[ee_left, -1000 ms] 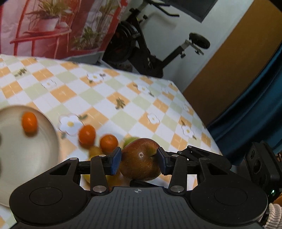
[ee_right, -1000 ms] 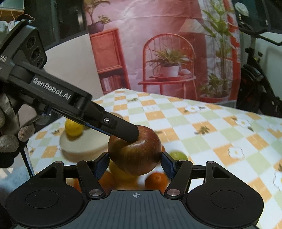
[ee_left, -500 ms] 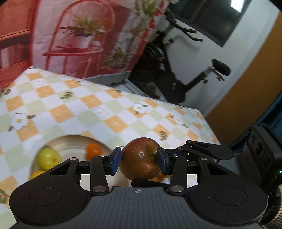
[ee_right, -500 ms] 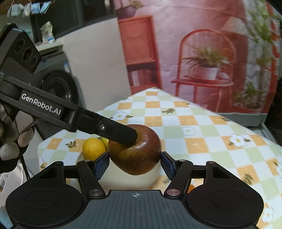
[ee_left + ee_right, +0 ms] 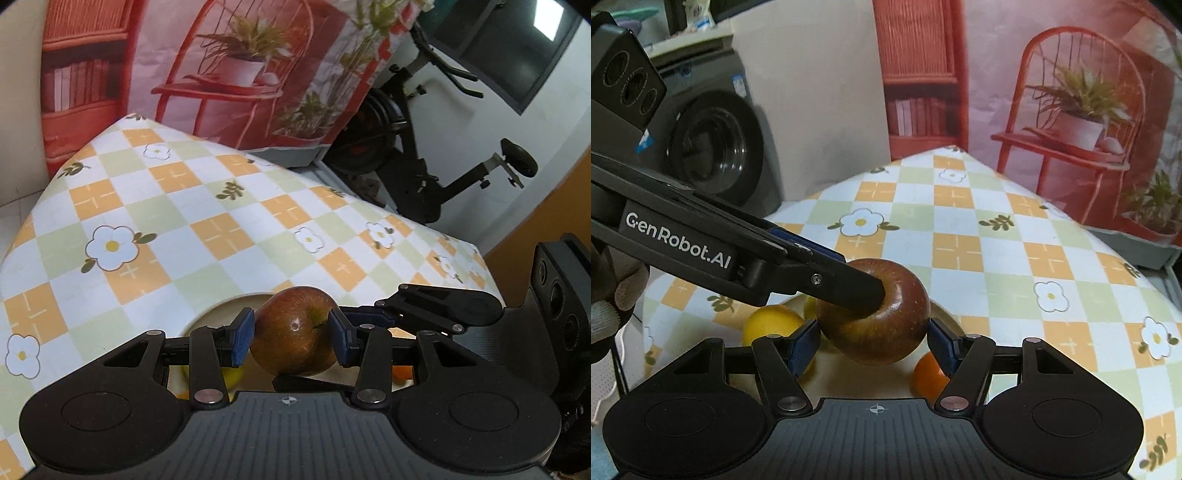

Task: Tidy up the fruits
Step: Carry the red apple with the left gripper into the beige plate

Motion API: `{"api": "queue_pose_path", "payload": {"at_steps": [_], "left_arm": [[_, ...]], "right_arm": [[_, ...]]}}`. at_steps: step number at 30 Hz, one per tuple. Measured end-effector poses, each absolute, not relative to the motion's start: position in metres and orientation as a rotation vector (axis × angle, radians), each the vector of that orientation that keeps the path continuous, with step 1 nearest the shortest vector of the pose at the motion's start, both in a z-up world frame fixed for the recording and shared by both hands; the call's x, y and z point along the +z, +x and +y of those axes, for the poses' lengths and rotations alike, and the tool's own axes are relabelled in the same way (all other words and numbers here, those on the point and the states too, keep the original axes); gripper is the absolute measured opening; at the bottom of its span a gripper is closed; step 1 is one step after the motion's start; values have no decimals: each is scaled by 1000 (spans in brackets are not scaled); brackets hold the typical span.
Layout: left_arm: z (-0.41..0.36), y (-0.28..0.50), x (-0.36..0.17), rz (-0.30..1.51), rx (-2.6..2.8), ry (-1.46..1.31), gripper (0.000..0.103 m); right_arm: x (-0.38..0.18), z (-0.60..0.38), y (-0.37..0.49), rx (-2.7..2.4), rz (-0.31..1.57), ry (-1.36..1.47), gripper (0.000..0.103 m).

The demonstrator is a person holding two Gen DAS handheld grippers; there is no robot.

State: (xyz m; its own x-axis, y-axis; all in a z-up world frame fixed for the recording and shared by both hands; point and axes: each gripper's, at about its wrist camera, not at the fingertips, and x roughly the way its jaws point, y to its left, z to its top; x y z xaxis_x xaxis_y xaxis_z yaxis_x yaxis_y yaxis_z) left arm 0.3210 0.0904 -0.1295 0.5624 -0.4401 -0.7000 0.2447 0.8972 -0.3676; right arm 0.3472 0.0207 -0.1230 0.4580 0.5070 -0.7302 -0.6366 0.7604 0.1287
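Note:
A dark red apple (image 5: 295, 330) is held in the air between both grippers. My left gripper (image 5: 291, 341) is shut on it, blue pads against its sides. In the right wrist view the apple (image 5: 882, 325) sits between my right gripper's (image 5: 873, 341) pads, which touch or nearly touch it; the left gripper's fingers (image 5: 846, 284) press on its top. Below it lies a cream plate (image 5: 945, 317) with a yellow lemon (image 5: 768, 323) and a small orange (image 5: 929, 373). The plate's rim (image 5: 236, 301) shows in the left wrist view, with a yellow-green fruit (image 5: 232, 376) under the fingers.
The table carries a checked orange, green and white cloth with flowers (image 5: 207, 229). Its far edge drops off near an exercise bike (image 5: 424, 155). A washing machine (image 5: 713, 147) stands beyond the table's left corner. A gloved hand (image 5: 613, 306) holds the left gripper.
Both grippers carried the apple from above the loose fruits on the cloth to above the plate. The hold on the apple looks the same.

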Motion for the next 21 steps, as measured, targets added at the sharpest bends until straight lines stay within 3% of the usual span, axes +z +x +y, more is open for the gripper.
{"api": "queue_pose_path", "payload": {"at_steps": [21], "left_arm": [[88, 333, -155, 921, -414, -227, 44]], "right_arm": [[-148, 22, 365, 652, 865, -230, 60]]}}
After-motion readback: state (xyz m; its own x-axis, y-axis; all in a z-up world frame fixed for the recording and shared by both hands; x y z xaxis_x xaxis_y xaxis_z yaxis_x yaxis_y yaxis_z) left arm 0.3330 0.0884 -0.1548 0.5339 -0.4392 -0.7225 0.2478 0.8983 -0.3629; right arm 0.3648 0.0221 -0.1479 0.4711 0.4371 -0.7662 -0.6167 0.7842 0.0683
